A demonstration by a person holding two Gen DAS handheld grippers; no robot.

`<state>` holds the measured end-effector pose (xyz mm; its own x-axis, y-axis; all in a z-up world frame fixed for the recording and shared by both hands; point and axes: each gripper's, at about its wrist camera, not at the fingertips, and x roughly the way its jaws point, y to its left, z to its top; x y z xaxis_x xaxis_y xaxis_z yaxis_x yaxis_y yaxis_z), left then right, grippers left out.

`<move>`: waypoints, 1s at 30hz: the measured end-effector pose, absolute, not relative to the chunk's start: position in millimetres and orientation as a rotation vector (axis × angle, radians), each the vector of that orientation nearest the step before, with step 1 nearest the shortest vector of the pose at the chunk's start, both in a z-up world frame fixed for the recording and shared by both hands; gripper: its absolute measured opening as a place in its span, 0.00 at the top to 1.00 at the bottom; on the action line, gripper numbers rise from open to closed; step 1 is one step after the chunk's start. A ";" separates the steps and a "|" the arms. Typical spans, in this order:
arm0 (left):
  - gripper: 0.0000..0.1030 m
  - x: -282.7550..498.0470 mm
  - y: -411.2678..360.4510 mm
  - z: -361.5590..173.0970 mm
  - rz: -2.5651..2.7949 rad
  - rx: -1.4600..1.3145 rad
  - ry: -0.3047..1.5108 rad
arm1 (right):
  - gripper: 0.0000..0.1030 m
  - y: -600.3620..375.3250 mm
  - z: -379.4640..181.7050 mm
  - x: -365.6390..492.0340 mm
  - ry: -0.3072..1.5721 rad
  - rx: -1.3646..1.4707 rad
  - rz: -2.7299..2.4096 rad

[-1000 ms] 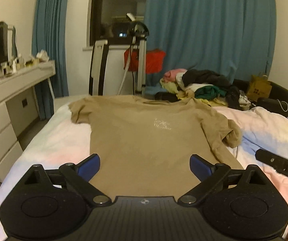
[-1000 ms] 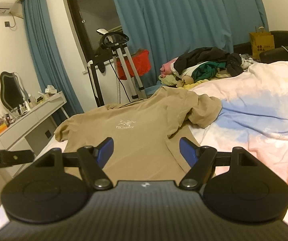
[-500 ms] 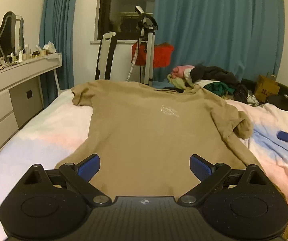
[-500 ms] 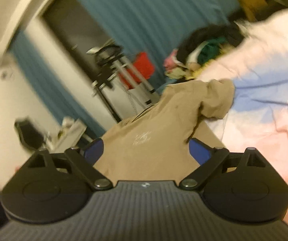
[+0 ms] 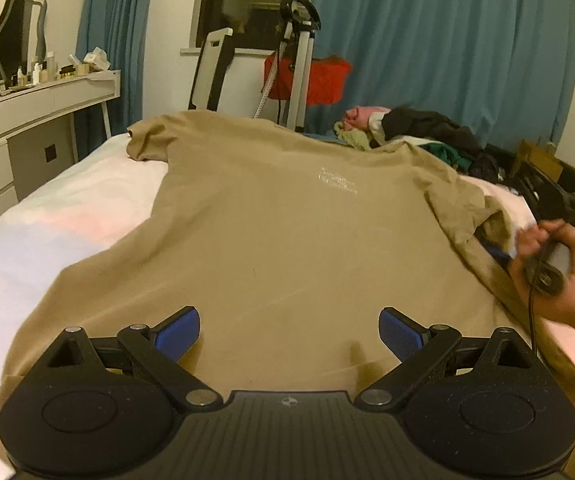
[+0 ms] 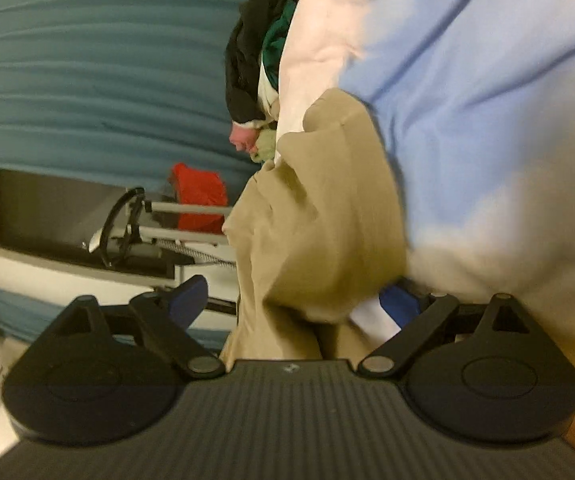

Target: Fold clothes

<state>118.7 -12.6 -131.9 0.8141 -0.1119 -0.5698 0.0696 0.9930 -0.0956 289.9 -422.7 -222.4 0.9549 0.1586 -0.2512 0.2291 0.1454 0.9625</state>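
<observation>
On the bed (image 5: 67,216), both hand-held grippers gaped wide over the tan T-shirt (image 5: 271,240): left hand-held gripper (image 5: 289,332) empty at six o'clock, right hand-held gripper (image 6: 297,300) straddling the three o'clock sleeve (image 6: 327,208), unpinched.

Right tool (image 5: 499,254) half hidden under blurred shirt sleeve (image 5: 487,216).

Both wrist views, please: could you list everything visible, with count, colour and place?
T-shirt: one, tan, spread flat on the bed, one sleeve bunched.
Bedcover: one, pastel pink, blue and white.
Clothes pile: one, mixed colours, far end of bed.
Curtains: teal, at the window.
Red bag: one, behind the stand.
Dresser: one, white, mirror and bottles on top.
Left gripper: open, above the shirt hem.
Right gripper: open, sleeve between its fingers, turned sideways.
Hand: one, holding the right gripper.
</observation>
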 end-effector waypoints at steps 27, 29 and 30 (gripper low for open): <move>0.06 137.1 -7.4 -146.0 -0.109 -0.131 0.631 | 0.40 -483.7 -219.8 256.1 0.184 1.370 -0.162; 0.06 134.6 -7.3 -143.6 -0.108 -0.131 0.626 | 0.40 -481.1 -221.7 259.6 0.199 1.404 -0.099; 0.06 133.1 -7.2 -143.0 -0.109 -0.133 0.625 | 0.40 -479.5 -223.2 265.0 0.216 1.414 -0.070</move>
